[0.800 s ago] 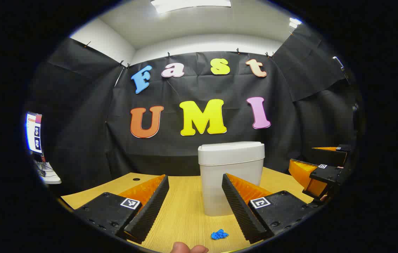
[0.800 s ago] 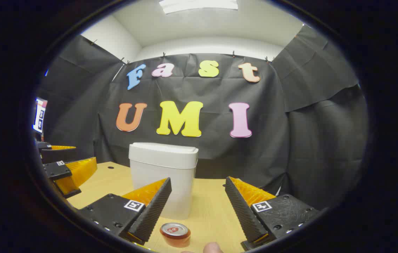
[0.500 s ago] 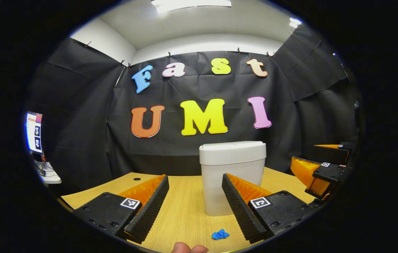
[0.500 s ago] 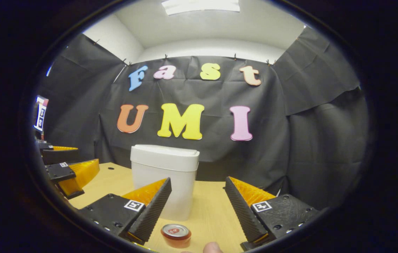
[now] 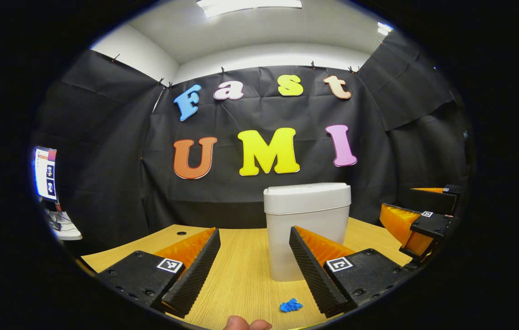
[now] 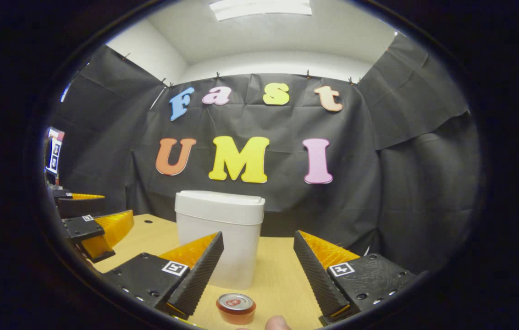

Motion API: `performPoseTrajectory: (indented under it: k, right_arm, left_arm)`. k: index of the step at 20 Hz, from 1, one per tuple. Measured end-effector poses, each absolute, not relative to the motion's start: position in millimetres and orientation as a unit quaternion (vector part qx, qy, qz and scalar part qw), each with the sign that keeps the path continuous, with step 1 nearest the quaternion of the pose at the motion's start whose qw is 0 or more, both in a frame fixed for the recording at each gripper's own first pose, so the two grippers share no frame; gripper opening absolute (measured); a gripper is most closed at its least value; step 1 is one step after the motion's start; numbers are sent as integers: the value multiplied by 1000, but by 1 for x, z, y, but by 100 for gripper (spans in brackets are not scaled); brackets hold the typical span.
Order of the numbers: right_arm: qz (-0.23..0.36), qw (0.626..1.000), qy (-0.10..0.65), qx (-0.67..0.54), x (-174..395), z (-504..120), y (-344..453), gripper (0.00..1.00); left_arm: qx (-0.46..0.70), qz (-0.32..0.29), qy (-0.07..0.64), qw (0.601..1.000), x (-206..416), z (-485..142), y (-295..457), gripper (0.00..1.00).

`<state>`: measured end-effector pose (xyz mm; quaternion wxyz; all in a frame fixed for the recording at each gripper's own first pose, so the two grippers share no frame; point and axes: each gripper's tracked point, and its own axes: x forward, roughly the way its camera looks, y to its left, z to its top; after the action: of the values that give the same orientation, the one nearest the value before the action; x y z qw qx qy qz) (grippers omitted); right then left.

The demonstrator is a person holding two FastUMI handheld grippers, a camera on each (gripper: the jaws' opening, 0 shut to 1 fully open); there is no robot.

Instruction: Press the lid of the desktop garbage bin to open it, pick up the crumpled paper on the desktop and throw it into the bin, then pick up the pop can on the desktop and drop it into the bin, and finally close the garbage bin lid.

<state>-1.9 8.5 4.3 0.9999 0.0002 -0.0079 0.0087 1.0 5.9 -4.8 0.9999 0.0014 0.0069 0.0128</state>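
White plastic makes up the garbage bin (image 5: 306, 233), which stands upright toward the back of the wooden worktop (image 5: 241, 275), its lid (image 5: 307, 198) down and flat. Judging by that, the opening press is not yet done. The bin sits central, within reach of either hand.

Crumpled paper (image 5: 290, 305), bright blue, lies on the worktop near its front edge, in front of the bin and apart from it. It sits just inside the left gripper (image 5: 254, 268), whose fingers are spread wide with nothing between them. The pop can (image 6: 236, 308) stands upright near the front edge too, between the fingers of the right gripper (image 6: 257, 270), which is also wide and empty. Each gripper seems staged over its own item.

The can's lower body is cut off at the view's bottom, and so is a fingertip (image 5: 246, 324) of the person's hand. Whether the lid has a push-latch cannot be made out. The worktop's far corners fade into the booth's dark cloth.
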Motion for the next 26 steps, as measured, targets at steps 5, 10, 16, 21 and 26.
performPoseTrajectory:
  k: [5,10,16,21,26]
  right_arm:
    - [4,1000,-5,5,-3,4,2,95]
    - [4,1000,-8,7,-3,7,1,97]
    - [16,1000,-6,8,-1,10,7,95]
    - [32,999,0,1,8,25,7,95]
    - [62,998,-11,-2,36,72,16,95]
  left_arm:
    - [4,14,8,1000,2,-7,4,98]
    - [6,15,7,1000,2,-7,4,98]
    - [7,16,6,1000,2,-7,6,98]
    - [6,15,6,1000,3,-7,5,98]
    - [3,13,7,1000,3,-9,6,98]
